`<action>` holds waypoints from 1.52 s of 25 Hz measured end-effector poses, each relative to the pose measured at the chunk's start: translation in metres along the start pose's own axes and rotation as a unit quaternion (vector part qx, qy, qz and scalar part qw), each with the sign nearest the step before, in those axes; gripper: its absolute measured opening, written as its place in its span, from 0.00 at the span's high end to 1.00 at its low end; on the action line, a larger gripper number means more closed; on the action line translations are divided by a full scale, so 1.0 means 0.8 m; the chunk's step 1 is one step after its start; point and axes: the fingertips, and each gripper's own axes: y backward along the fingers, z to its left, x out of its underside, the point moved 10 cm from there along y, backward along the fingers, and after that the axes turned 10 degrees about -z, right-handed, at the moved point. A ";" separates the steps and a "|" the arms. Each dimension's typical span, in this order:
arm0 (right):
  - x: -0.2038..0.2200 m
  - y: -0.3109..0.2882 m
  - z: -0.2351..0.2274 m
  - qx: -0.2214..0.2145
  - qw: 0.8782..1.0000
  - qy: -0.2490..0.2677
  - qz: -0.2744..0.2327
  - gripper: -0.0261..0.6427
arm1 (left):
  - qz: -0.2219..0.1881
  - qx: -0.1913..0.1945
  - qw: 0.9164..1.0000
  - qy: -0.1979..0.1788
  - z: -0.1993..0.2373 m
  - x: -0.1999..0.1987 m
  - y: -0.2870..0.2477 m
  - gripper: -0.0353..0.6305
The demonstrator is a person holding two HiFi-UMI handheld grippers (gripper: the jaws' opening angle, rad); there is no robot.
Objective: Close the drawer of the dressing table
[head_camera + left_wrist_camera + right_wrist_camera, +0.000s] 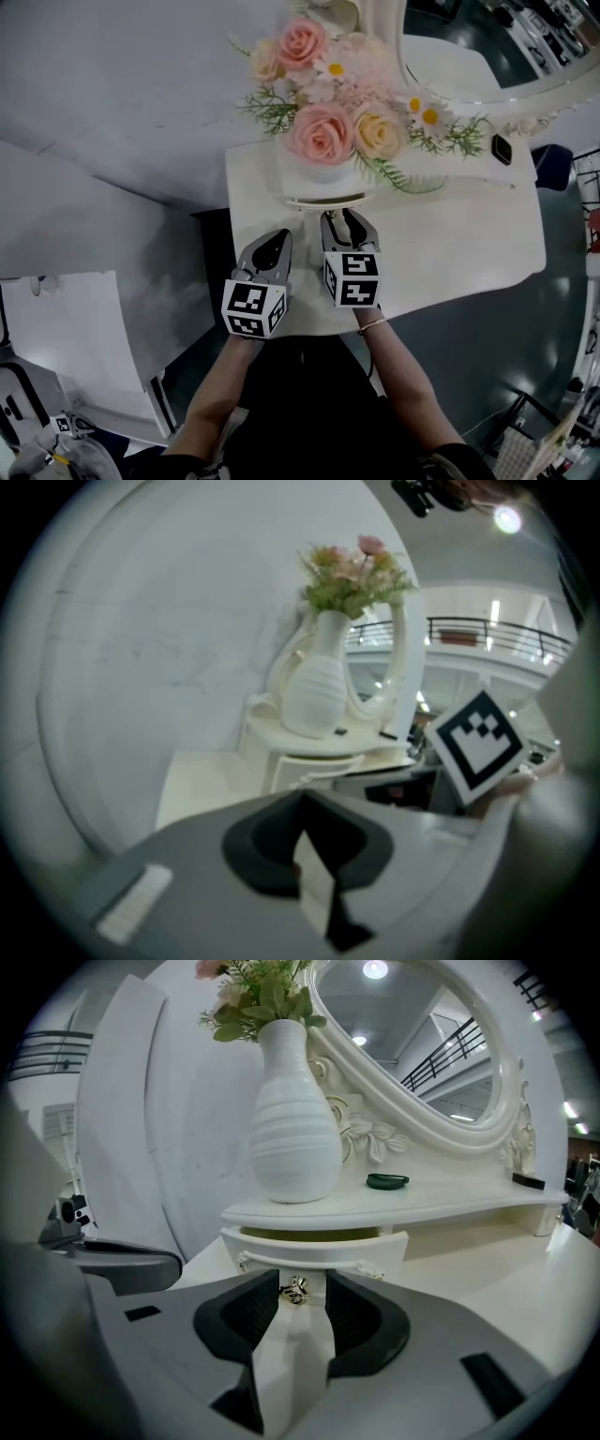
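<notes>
1. Left gripper [271, 239]: jaws together, nothing between them. Held over the front left corner of the table [469, 244], just beside the right one.
2. Right gripper [345, 221]: jaws wide apart, tips on either side of the drawer knob [295, 1290]. Pads are not pressing it.
3. Drawer [323, 1249]: under the small shelf [450, 1206] at the table's back, pulled out a little, with a gap showing above its front.
4. Vase [286, 1119] with flowers [323, 112] stands on that shelf. An oval mirror [422, 1044] is behind it.
</notes>
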 end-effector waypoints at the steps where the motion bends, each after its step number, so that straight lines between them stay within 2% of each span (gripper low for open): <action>1: -0.001 -0.001 -0.001 0.000 1.000 0.000 -0.001 0.76 | 0.000 -0.001 1.000 0.000 0.001 0.000 0.000 0.94; 26: -0.016 -0.034 -0.009 0.002 1.000 0.008 -0.003 0.75 | -0.003 -0.020 1.000 0.004 0.015 -0.002 0.010 0.94; 38: -0.011 0.005 -0.001 0.004 1.000 -0.003 -0.014 0.75 | -0.017 -0.015 1.000 -0.008 0.012 -0.011 0.020 0.94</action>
